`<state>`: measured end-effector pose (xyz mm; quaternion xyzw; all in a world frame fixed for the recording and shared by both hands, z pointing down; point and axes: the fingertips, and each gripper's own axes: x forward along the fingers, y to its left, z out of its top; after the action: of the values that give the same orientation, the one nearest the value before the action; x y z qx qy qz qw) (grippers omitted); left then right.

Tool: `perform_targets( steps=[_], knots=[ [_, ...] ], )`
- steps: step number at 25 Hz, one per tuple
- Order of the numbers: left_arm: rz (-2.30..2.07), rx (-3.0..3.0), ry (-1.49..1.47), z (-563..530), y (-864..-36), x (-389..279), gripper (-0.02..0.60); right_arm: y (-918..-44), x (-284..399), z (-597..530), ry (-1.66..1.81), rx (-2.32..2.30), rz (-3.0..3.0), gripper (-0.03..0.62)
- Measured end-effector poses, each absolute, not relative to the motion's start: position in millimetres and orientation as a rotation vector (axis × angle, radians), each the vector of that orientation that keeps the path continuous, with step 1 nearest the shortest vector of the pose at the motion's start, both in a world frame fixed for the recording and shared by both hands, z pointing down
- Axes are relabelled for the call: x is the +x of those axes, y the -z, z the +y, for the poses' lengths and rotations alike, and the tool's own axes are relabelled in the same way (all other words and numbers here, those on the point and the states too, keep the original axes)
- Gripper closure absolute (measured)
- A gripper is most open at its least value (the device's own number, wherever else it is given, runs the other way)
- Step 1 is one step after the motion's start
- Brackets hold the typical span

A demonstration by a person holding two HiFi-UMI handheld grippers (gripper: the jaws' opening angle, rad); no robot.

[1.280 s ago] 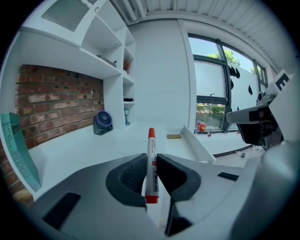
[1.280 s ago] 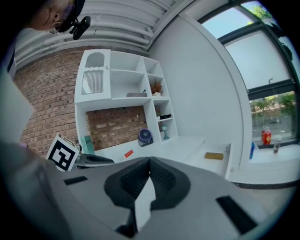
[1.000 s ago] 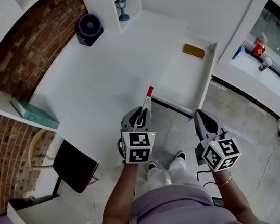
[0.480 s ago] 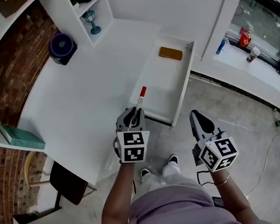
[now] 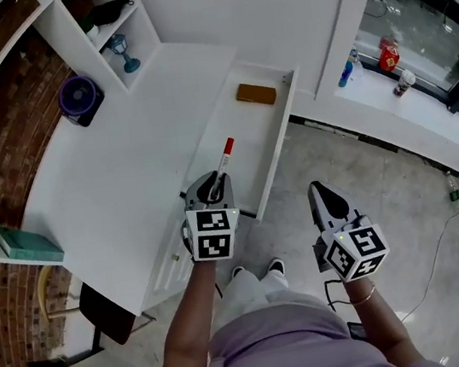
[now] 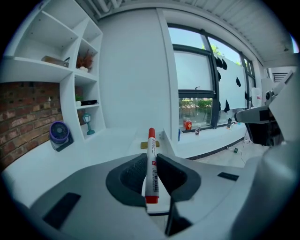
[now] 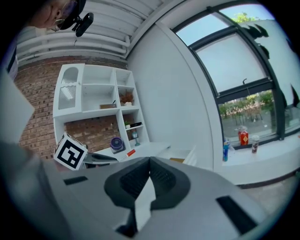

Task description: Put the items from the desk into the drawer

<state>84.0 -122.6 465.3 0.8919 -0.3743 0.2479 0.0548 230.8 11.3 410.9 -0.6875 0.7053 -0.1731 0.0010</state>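
My left gripper [image 5: 215, 186] is shut on a white marker with a red cap [image 5: 224, 157]. The marker sticks out forward, its cap over the near end of the open white drawer [image 5: 279, 140]. In the left gripper view the marker [image 6: 151, 161] stands upright, pinched between the dark pads [image 6: 171, 172]. A flat brown item [image 5: 256, 94] lies at the drawer's far end. My right gripper [image 5: 323, 198] hangs over the floor to the right of the drawer. It is shut and holds nothing, its tips touching in the right gripper view [image 7: 150, 161].
The white desk [image 5: 125, 177] lies left of the drawer. It has a purple fan [image 5: 79, 97] and a shelf unit with a small lamp [image 5: 129, 51] at its back. A teal book [image 5: 28, 245] sits on a side shelf above a dark chair [image 5: 103, 315]. Bottles [image 5: 388, 54] stand on the windowsill.
Both grippers have moved sideways toward the open drawer. The marker's cap was over the desk edge and now hangs over the drawer. The grip on it is unchanged.
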Motion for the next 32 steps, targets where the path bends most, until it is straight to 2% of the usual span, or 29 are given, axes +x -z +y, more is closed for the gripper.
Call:
perform_targets(
  steps=[15,32],
  knots=[
    [-0.962,2.727,-0.841,-190,-506,160,0.515,-430,292,-29,0.613,-2.299,2.053,0.589],
    [-0.757,2.706,-0.987,-264,-578,224,0.515,-462,320,-91,0.756,-2.412,1.903,0.589]
  ],
)
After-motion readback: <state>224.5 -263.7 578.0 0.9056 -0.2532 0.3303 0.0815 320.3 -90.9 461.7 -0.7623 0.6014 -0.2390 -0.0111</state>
